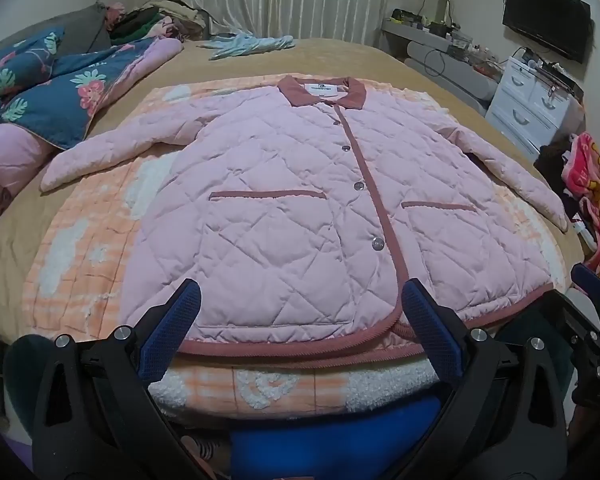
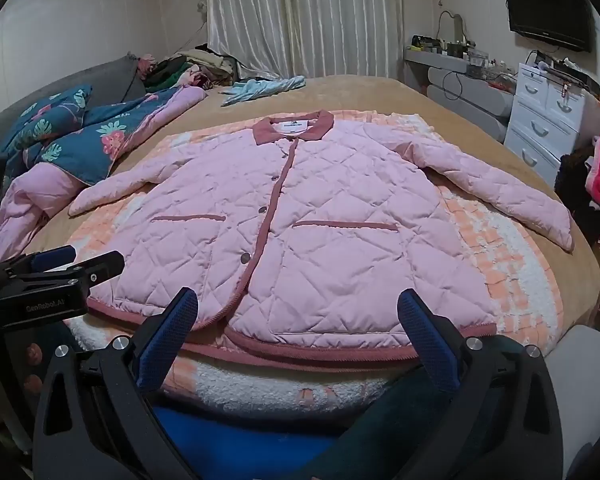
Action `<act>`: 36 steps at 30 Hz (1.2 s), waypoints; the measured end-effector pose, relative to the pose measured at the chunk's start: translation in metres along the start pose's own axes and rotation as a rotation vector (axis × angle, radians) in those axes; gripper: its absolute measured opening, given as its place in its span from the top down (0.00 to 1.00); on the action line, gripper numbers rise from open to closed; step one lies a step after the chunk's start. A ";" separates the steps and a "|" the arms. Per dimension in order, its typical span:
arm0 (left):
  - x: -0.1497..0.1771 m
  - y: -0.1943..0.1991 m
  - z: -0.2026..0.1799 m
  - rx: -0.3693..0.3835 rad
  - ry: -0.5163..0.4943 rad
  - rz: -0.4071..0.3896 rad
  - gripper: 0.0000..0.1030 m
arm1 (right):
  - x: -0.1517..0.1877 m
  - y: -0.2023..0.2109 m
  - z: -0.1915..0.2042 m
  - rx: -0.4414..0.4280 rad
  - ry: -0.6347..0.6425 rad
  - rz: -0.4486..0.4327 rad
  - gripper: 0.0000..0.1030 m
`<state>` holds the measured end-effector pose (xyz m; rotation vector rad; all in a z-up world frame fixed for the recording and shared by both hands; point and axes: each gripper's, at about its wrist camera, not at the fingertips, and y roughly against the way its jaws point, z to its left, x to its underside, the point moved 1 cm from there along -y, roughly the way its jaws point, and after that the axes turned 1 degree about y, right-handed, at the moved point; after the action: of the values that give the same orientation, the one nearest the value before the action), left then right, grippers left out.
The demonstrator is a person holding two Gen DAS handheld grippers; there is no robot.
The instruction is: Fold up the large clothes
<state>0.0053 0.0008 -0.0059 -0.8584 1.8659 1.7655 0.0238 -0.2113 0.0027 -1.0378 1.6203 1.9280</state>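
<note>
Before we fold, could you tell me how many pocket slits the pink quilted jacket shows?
2: one rose-trimmed pocket slit on the pink quilted jacket's buttoned panel, the other across the front trim; others may hide.

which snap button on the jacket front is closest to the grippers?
The lowest snap button, just below pocket level beside the dark pink placket. The other three run up toward the collar. Both grippers are open at the hem, gripping nothing.

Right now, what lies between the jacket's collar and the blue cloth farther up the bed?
Only bare tan bedspread between collar and blue cloth; both views show it.
</note>
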 end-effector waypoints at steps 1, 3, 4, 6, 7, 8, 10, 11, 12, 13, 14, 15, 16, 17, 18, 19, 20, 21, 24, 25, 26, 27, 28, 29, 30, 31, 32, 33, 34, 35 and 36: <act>0.001 0.001 0.001 0.001 0.004 -0.002 0.09 | 0.000 0.000 0.000 -0.005 -0.004 0.010 0.04; -0.003 -0.003 0.000 -0.001 -0.009 0.017 0.09 | 0.000 -0.001 0.000 -0.003 0.000 0.021 0.04; -0.005 -0.006 0.001 0.002 -0.012 0.030 0.09 | 0.000 -0.002 0.000 -0.004 0.000 0.018 0.04; -0.003 -0.007 -0.002 0.001 -0.020 0.029 0.09 | 0.000 -0.001 -0.001 0.003 -0.006 0.014 0.04; -0.005 -0.008 -0.004 0.001 -0.025 0.030 0.09 | -0.001 -0.002 -0.001 0.002 -0.006 0.016 0.04; -0.006 -0.009 -0.004 0.002 -0.025 0.032 0.09 | -0.001 -0.002 -0.001 0.002 -0.006 0.017 0.04; -0.004 -0.009 -0.007 0.000 -0.026 0.022 0.09 | -0.002 -0.001 -0.008 0.002 -0.007 0.017 0.04; -0.004 -0.009 -0.007 0.000 -0.027 0.020 0.09 | -0.003 -0.002 -0.008 -0.001 -0.007 0.016 0.04; -0.004 -0.009 -0.007 0.001 -0.027 0.020 0.09 | -0.003 -0.004 -0.008 -0.001 -0.004 0.017 0.04; -0.004 -0.009 -0.006 0.003 -0.025 0.023 0.09 | -0.003 -0.005 -0.007 0.000 -0.003 0.018 0.04; -0.005 -0.010 -0.006 0.003 -0.025 0.025 0.09 | -0.002 -0.002 -0.003 0.002 -0.007 0.013 0.04; -0.005 -0.010 -0.006 0.003 -0.025 0.024 0.09 | -0.003 -0.003 -0.004 0.002 -0.009 0.015 0.04; -0.005 -0.009 -0.006 0.003 -0.026 0.022 0.09 | -0.001 -0.002 0.000 0.006 -0.003 0.011 0.04; -0.005 -0.009 -0.006 0.004 -0.027 0.020 0.09 | -0.001 -0.002 0.000 0.006 -0.002 0.011 0.04; -0.005 -0.009 -0.006 0.003 -0.029 0.016 0.09 | -0.001 -0.002 -0.001 0.007 -0.004 0.009 0.04; -0.005 -0.008 -0.006 0.004 -0.030 0.011 0.09 | -0.002 -0.003 -0.001 0.007 -0.003 0.010 0.04; -0.005 -0.008 -0.006 0.004 -0.029 0.010 0.09 | 0.000 -0.004 -0.002 0.009 -0.004 0.009 0.04; -0.005 -0.008 -0.006 0.006 -0.028 0.010 0.09 | 0.001 -0.004 -0.001 0.012 -0.005 0.008 0.04; -0.005 -0.007 -0.007 0.005 -0.031 0.009 0.09 | 0.001 -0.005 0.001 0.017 -0.004 0.005 0.04; -0.005 -0.007 -0.007 0.006 -0.031 0.009 0.09 | 0.001 -0.004 0.001 0.017 -0.006 0.004 0.04; -0.005 -0.007 -0.007 0.007 -0.031 0.008 0.09 | 0.001 -0.005 0.001 0.017 -0.009 0.004 0.04; -0.005 -0.006 -0.006 0.009 -0.030 0.007 0.09 | 0.001 -0.004 0.001 0.017 -0.010 0.003 0.04; -0.005 -0.006 -0.006 0.009 -0.032 0.004 0.09 | 0.001 -0.004 0.001 0.017 -0.011 0.003 0.04; -0.006 -0.005 -0.007 0.008 -0.034 0.004 0.09 | 0.001 -0.004 0.001 0.017 -0.011 0.004 0.04; -0.006 -0.005 -0.007 0.007 -0.036 0.004 0.09 | 0.001 -0.004 0.002 0.017 -0.009 0.003 0.04; -0.006 -0.005 -0.007 0.008 -0.037 0.003 0.09 | 0.001 -0.004 0.001 0.016 -0.009 0.003 0.04; -0.007 -0.004 -0.008 0.007 -0.038 0.003 0.09 | 0.001 -0.004 0.001 0.016 -0.010 0.003 0.04; -0.006 -0.005 -0.008 0.005 -0.037 0.003 0.09 | 0.001 -0.004 0.002 0.015 -0.009 0.002 0.04; -0.006 -0.005 -0.007 0.008 -0.036 0.003 0.09 | 0.001 -0.003 0.001 0.014 -0.009 0.001 0.04; -0.006 -0.005 -0.007 0.010 -0.035 0.005 0.09 | 0.000 -0.003 0.001 0.014 -0.011 0.002 0.04; -0.006 -0.004 -0.008 0.013 -0.034 0.003 0.09 | 0.000 -0.003 0.001 0.014 -0.011 0.002 0.04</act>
<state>0.0136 -0.0057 -0.0041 -0.8158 1.8561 1.7573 0.0257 -0.2101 0.0010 -1.0186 1.6264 1.9181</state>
